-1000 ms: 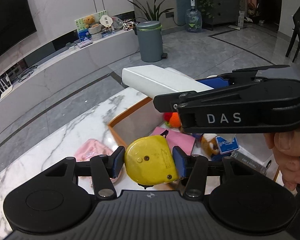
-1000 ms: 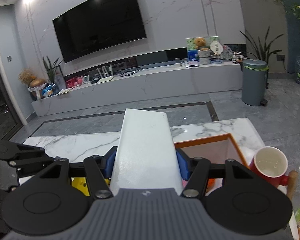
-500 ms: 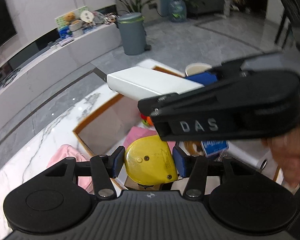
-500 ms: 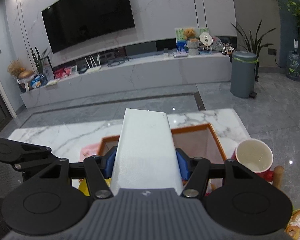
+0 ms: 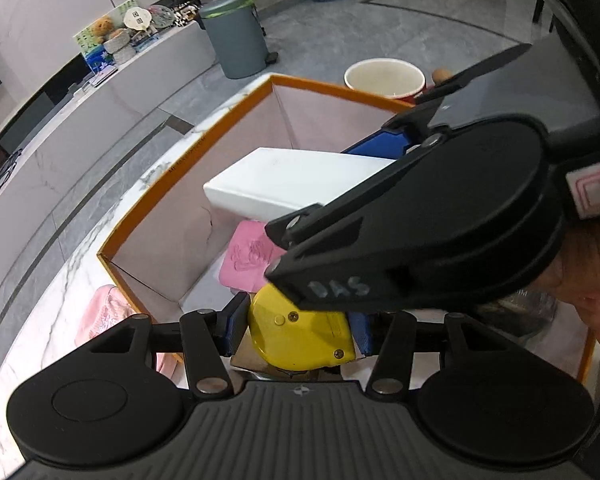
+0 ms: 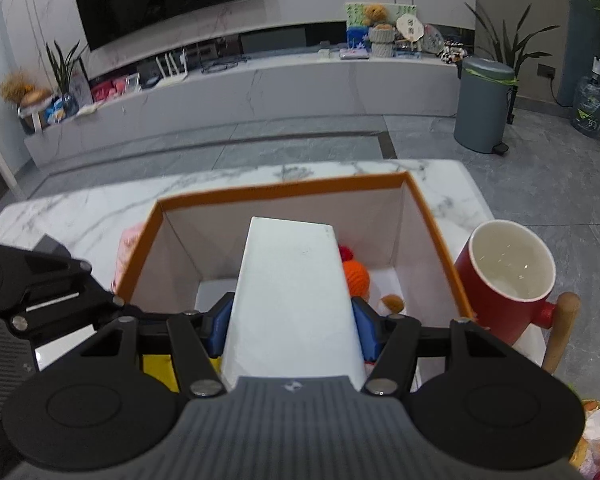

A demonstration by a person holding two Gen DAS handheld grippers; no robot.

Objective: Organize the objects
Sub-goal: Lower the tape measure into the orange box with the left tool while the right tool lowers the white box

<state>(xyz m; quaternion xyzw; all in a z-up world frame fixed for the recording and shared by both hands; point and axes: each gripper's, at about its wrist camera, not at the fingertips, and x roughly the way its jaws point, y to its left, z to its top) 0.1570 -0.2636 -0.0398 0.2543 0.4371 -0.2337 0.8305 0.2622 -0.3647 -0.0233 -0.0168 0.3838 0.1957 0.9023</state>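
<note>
Evidently both items are headed into the orange-rimmed box (image 6: 436, 236) on the marble tabletop (image 6: 100, 208), so each gripper angles down over it. The left gripper (image 5: 298, 326) clamps a yellow tape measure (image 5: 300, 340) between its blue fingers (image 5: 236, 328); the right gripper (image 6: 292, 324) pinches a white box (image 6: 292, 280), projecting forward above the box's interior.

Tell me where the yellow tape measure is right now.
In the left wrist view, the yellow tape measure is clamped in the left hand-held gripper, over the near end of the orange-rimmed box, below the white box.
</note>
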